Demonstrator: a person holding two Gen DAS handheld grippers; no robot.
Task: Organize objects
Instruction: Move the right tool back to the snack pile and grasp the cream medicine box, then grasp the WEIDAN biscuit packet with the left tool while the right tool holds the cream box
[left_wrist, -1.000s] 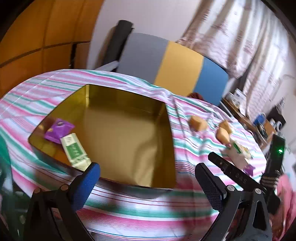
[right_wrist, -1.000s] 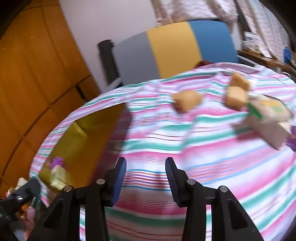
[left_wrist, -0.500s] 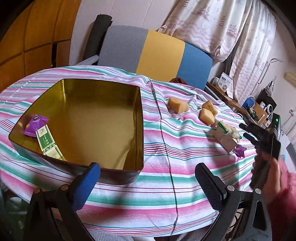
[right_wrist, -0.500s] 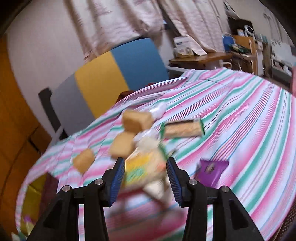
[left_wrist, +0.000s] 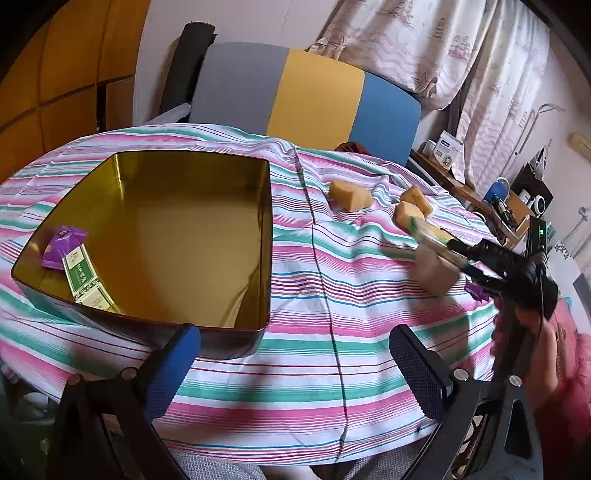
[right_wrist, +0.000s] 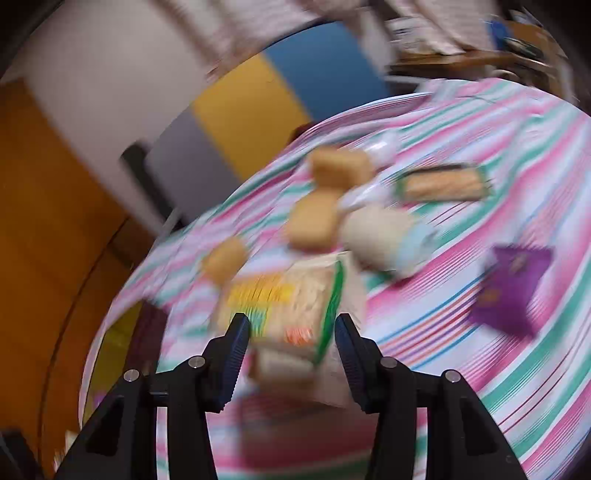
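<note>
The right gripper (right_wrist: 291, 345) jaws have just been opening, partway wide, around the packet (right_wrist: 291, 306) on the table (left_wrist: 332, 354) — not yet pressing. Closing mid-sweep could knock it sideways. Left gripper (left_wrist: 295, 369) hangs wide open, empty, near the tin (left_wrist: 266, 236).

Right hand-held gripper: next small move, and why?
Probably ease forward a touch, then close. The right hand-held gripper has just been opening, and the snack pack sits between its fingers, though blur hides any contact. The gold tin already holds a purple packet and a green packet, so this pack likely goes there next.
</note>
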